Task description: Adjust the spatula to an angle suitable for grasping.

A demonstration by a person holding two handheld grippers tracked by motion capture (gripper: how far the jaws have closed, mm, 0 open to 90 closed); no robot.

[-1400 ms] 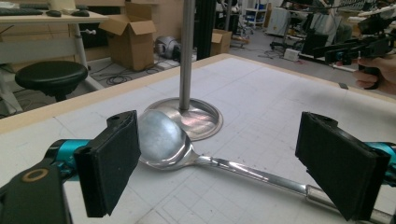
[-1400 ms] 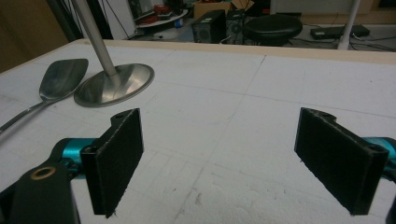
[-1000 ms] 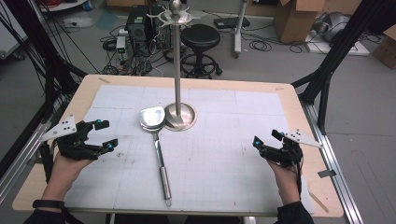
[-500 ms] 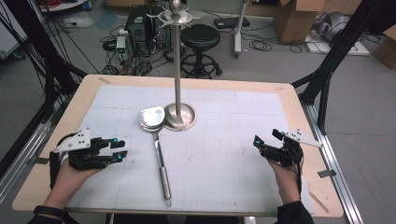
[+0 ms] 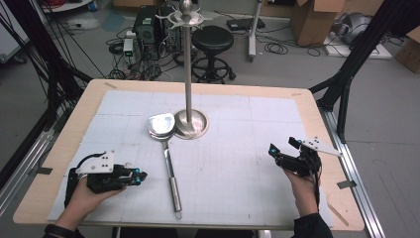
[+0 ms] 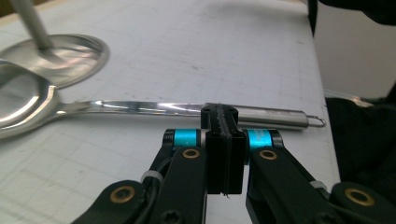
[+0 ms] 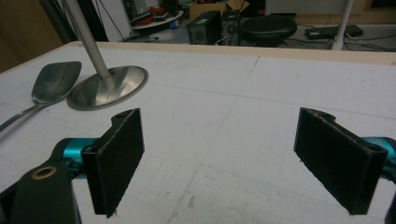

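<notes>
A steel spatula (image 5: 170,173) lies on the white mat, its head (image 5: 161,126) next to the round base of a tall metal stand (image 5: 191,123). My left gripper (image 5: 143,177) sits low just left of the handle, pointing at it. Its jaws have just been closing and now meet with nothing between them. In the left gripper view the shut left gripper (image 6: 223,121) stops short of the spatula handle (image 6: 154,108). My right gripper (image 5: 282,146) rests open at the right side. The right gripper view shows my right gripper (image 7: 219,154) facing bare mat, spatula (image 7: 53,81) and stand (image 7: 109,86) far left.
The white gridded mat (image 5: 247,124) covers most of the wooden table (image 5: 317,114). The stand's pole (image 5: 187,64) rises high at the table's middle rear. A black stool (image 5: 212,39), boxes and cables stand on the floor behind.
My left hand has moved right and down toward the spatula handle, and its jaws have gone from wide apart to closed. The right hand has kept still.
</notes>
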